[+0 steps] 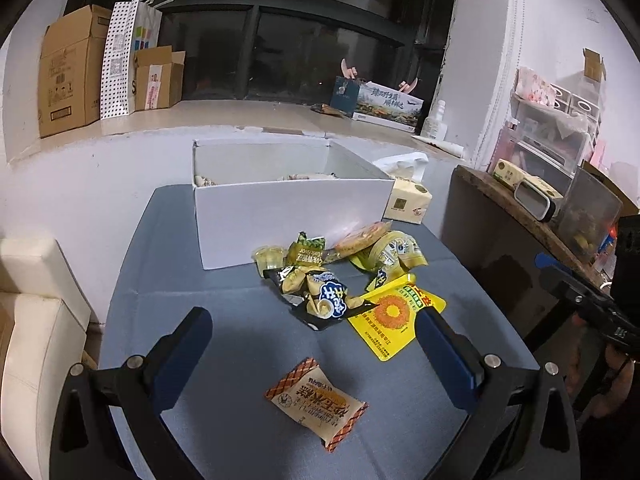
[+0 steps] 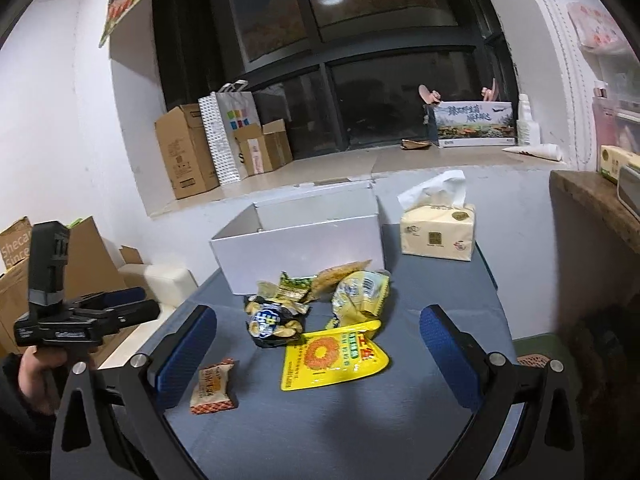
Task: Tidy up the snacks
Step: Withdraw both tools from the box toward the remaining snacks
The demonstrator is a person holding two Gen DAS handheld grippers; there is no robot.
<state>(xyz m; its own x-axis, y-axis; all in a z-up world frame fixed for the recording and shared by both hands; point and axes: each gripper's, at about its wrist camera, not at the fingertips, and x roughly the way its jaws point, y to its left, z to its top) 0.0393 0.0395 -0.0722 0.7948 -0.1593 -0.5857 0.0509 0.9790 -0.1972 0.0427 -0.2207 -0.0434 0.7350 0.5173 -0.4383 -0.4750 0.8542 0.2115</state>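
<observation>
Nearest item: small orange-trimmed cracker packet [image 1: 317,402], flat on the blue-grey table [image 1: 224,360], apart from the other snacks, lying between the left gripper [image 1: 314,350] fingers.
Left jaws: spread wide, holding nothing; blue textured pads.
Right gripper [image 2: 318,354]: jaws equally wide, empty, hovering over the yellow flat pouch [image 2: 332,356].
Snack heap: dark crinkled chip bag [image 1: 320,296], green-yellow sachets [image 1: 306,250], yellow foil pack [image 1: 394,250], all touching, just in front of the white cardboard box [image 1: 292,220].
Box: open-topped, rigid, matte; some packets already show inside.
Likely step: pick the lone packet, move it to the box.
Technique (judgement): lower the left gripper straight down, pinch across the packet's short sides; film is slick and pillow-shaped, so close gently to avoid crushing contents or squirting it out.
Pouch note: thin, glossy, lies flat on the table; an edge grip is probably needed.
Bystander: tissue pack [image 2: 438,232] beside the box, soft, not part of sorting.
</observation>
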